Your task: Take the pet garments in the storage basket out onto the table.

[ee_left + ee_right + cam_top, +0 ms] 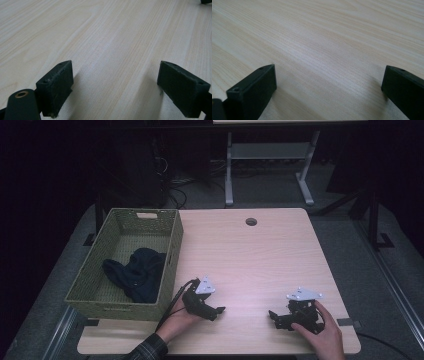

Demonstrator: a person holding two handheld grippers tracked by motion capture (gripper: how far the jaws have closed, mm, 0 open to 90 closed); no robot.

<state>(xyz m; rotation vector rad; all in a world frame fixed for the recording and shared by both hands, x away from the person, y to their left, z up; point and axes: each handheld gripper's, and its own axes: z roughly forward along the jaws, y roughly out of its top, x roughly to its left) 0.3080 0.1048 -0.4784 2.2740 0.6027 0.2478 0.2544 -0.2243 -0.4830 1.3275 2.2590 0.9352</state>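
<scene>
- Basket (170, 251), green, holds dark cloth (136, 273).
- Left gripper (216, 312) just right of basket, jaws wide apart, empty.
- Right gripper (273, 317) farther right, likewise.

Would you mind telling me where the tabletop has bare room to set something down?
The widest bare patch runs from the green basket rightward to the table's right edge, past the cable hole. Bare wood also lies between the left gripper and right gripper. The basket holds a dark cloth.
</scene>
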